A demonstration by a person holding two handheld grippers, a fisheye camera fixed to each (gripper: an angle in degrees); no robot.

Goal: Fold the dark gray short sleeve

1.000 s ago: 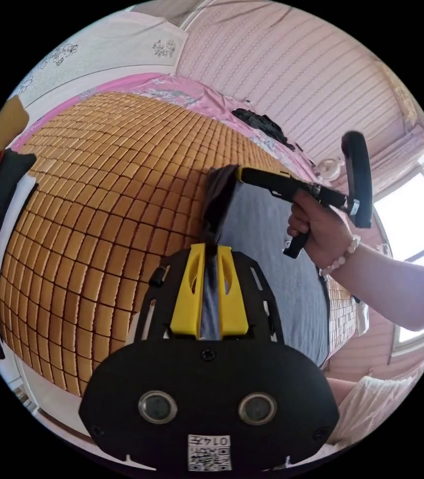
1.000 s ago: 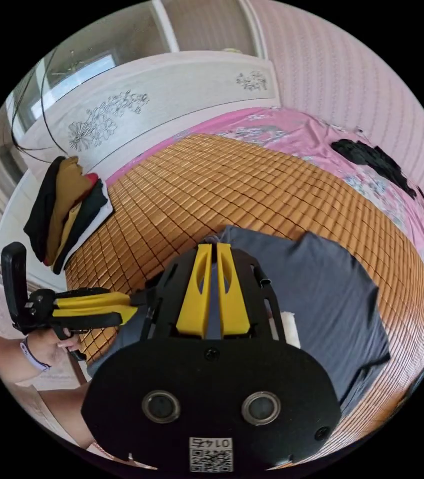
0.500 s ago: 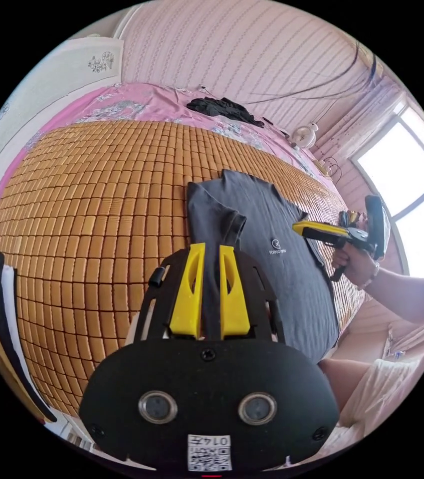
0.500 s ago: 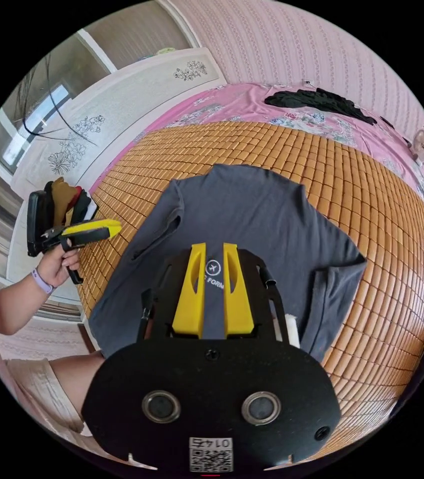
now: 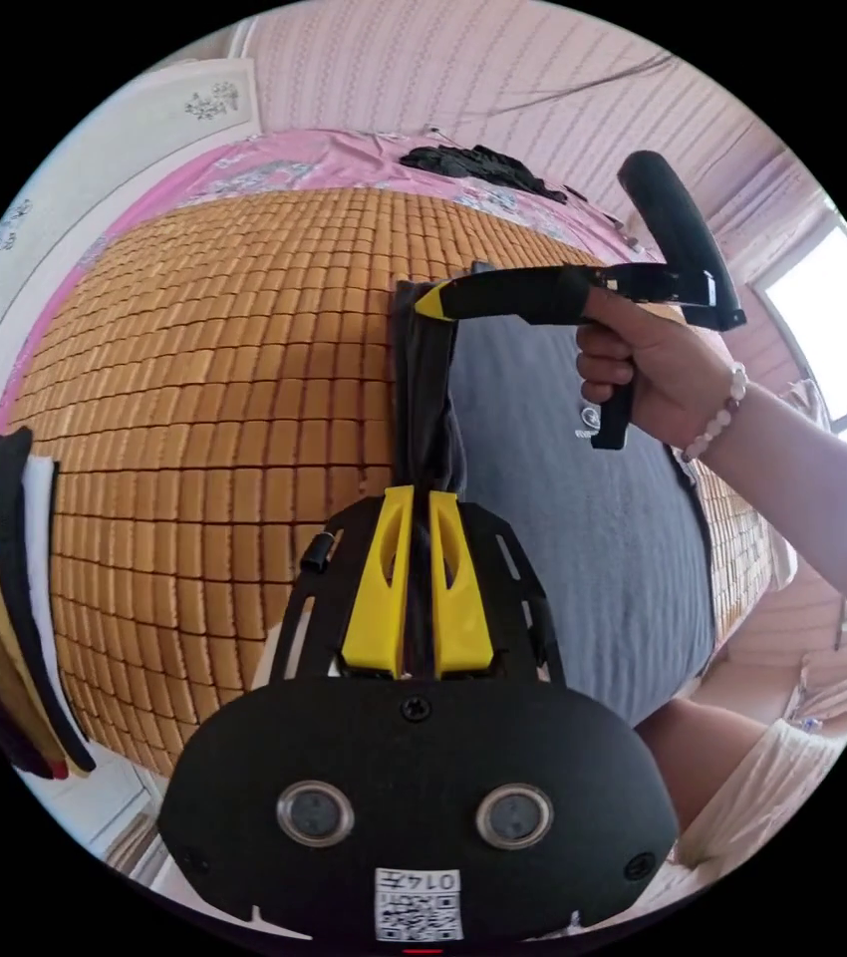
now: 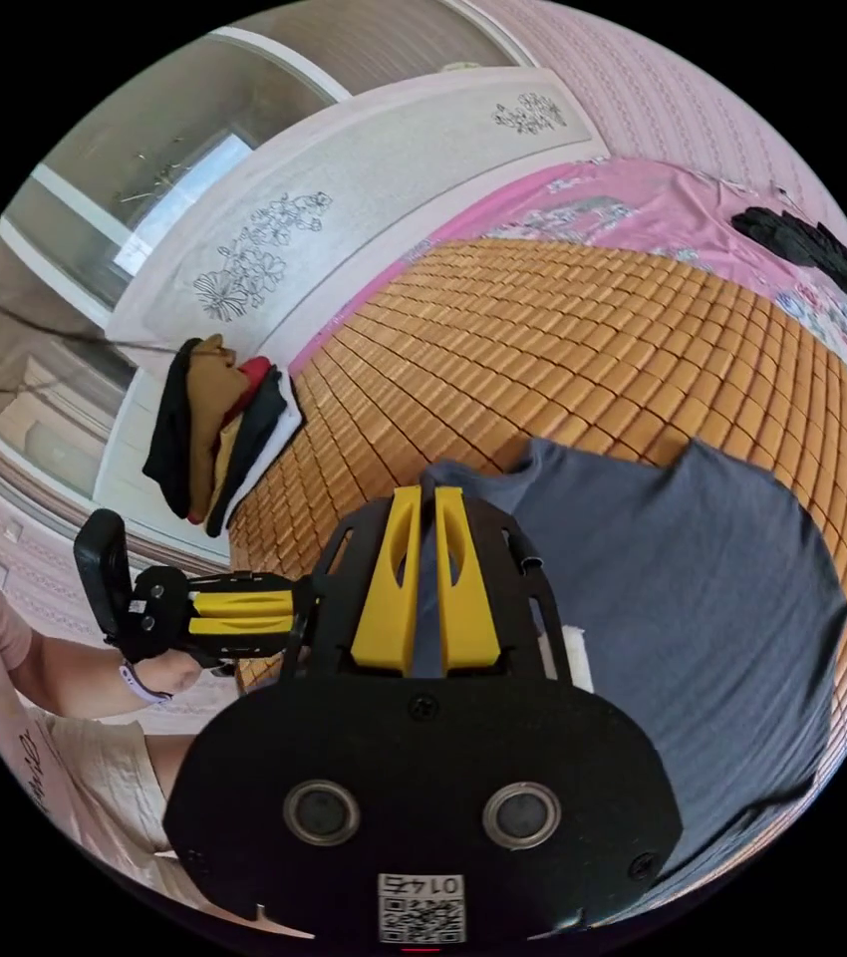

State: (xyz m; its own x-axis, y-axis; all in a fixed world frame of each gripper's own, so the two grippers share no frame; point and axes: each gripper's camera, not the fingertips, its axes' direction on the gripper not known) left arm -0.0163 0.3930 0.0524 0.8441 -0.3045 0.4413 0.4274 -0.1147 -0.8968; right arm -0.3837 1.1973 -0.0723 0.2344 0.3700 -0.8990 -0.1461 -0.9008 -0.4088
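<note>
shirt edge pinched, apparently, in left gripper

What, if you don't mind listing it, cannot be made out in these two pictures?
- Left gripper view: the left gripper mount covers the dark gray shirt near edge.
- Right gripper view: the right gripper body hides the shirt's near part and the left gripper's fingers.
- Left gripper view: the black garment on the pink sheet is too small to identify.

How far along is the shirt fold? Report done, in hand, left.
Done: the dark gray shirt lies spread on the bamboo mat. In hand: the left gripper and right gripper both pinch one side edge, lifted into a ridge. Left: laying that side over, the other side, then the crosswise fold.
</note>
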